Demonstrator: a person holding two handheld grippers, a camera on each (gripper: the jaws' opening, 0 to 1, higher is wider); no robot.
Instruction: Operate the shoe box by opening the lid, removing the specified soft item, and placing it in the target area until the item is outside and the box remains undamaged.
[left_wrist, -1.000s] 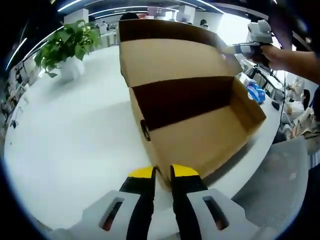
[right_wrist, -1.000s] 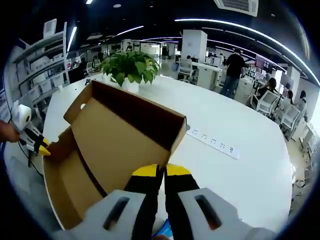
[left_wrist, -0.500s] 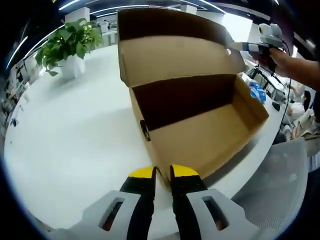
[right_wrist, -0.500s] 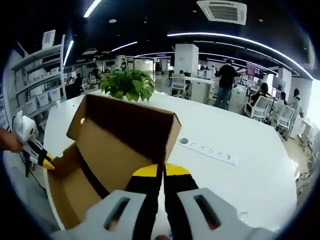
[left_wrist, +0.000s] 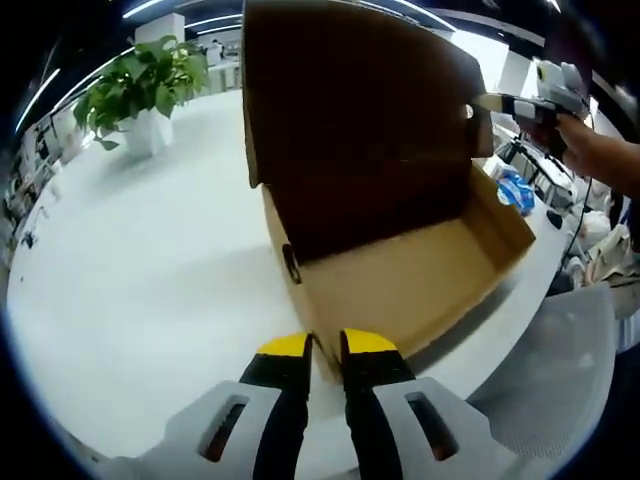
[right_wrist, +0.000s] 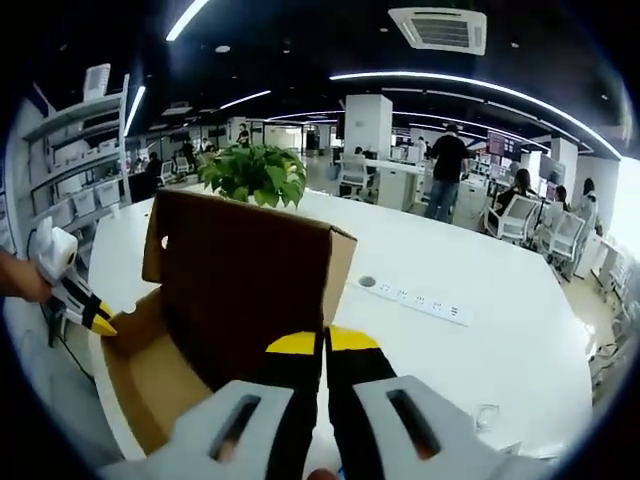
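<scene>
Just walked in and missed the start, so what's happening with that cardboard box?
A person is opening a cardboard shoe box on a white table with two handheld grippers. The left gripper is shut on the box's near corner, steadying it. The right gripper is shut on the edge of the lid, holding it raised. The visible part of the box floor looks bare. A potted plant stands further back.

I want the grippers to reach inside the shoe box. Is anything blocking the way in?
Nothing visible blocks it. The lid stands raised at the far side, held at its corner by the right gripper, so the shoe box is open on top. The left gripper pinches its near wall. The floor that shows is bare cardboard.
</scene>
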